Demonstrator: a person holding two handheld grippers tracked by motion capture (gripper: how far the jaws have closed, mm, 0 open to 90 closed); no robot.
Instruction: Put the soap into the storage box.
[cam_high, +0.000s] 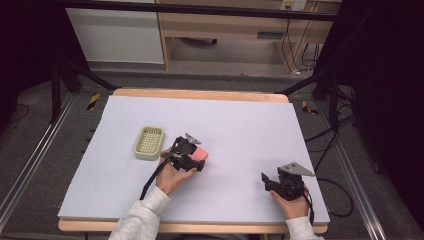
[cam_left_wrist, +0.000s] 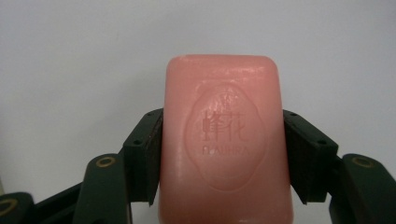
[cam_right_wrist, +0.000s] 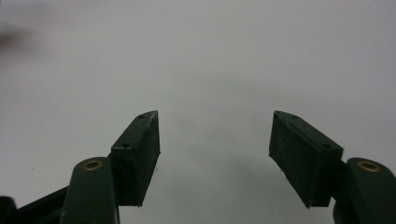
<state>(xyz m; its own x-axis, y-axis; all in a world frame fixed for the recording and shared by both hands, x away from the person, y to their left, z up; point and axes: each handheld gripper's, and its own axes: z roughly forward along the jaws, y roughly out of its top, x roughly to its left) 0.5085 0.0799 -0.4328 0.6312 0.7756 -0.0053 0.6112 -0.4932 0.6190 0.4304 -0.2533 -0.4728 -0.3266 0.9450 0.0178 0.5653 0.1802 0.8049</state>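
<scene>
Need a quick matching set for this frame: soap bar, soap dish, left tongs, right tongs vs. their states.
Things:
1. soap bar
2. soap dish
3. left tongs
4. right tongs

States:
A. open, nothing between them
B. pink, held at both sides
C. pale green, on the table with nothing in it
D. shut on the bar

Pairs: 1-B, 2-C, 3-D, 4-A

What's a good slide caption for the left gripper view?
Left gripper clamped on a pink soap bar with an embossed oval logo, above the pale table.
</scene>
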